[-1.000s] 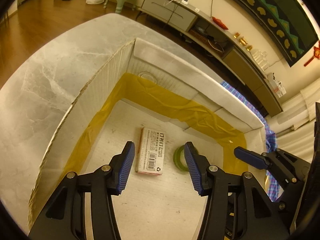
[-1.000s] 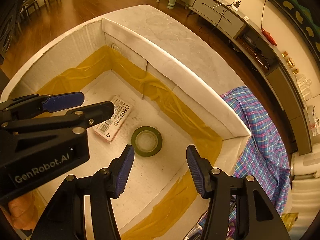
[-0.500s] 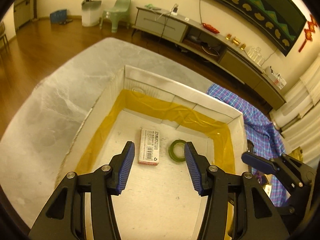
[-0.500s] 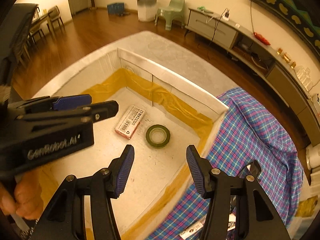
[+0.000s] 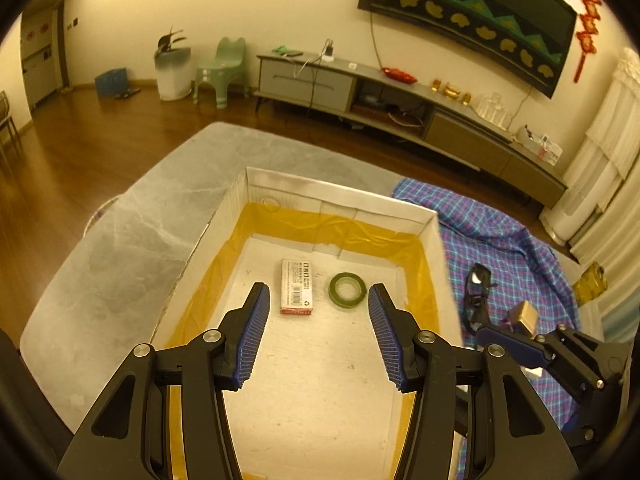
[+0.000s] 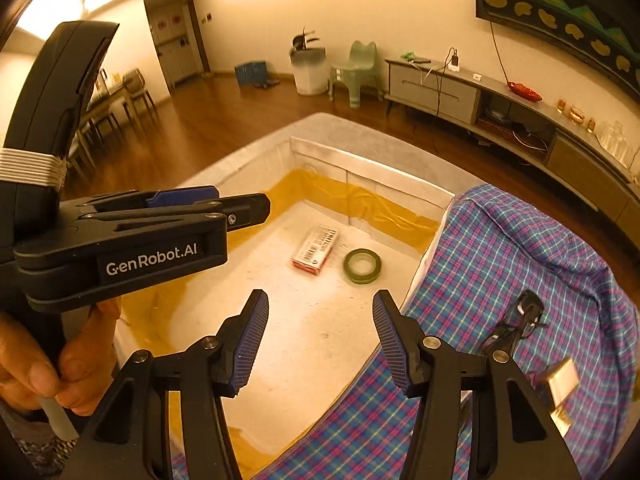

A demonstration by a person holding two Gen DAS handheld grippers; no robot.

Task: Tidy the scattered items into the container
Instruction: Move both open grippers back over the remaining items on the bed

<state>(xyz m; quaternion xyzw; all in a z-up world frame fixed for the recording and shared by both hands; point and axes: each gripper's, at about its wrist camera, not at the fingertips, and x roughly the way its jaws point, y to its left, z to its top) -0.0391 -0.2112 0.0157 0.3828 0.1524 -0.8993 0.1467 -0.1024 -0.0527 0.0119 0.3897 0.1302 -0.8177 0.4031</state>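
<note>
A white cardboard box (image 5: 340,194) with yellow tape along its inner walls holds a small staples box (image 5: 296,287) and a green tape roll (image 5: 347,290); both also show in the right wrist view, staples box (image 6: 316,249) and tape roll (image 6: 362,266). My left gripper (image 5: 318,338) is open and empty above the box's near half. My right gripper (image 6: 320,340) is open and empty over the box's right edge. Dark glasses (image 5: 478,294) and a small tan block (image 5: 524,316) lie on the plaid cloth (image 6: 520,264) to the right of the box.
The box stands on a grey marble table (image 5: 132,240). The plaid cloth covers the table's right side. A yellowish object (image 5: 590,286) sits at the cloth's far right. Behind are a wooden floor, a long TV cabinet (image 5: 400,96) and a green chair (image 5: 222,70).
Both grippers have risen and pulled back from inside the box, so the whole box, the cloth and the room have come into view. Both stay open and empty.
</note>
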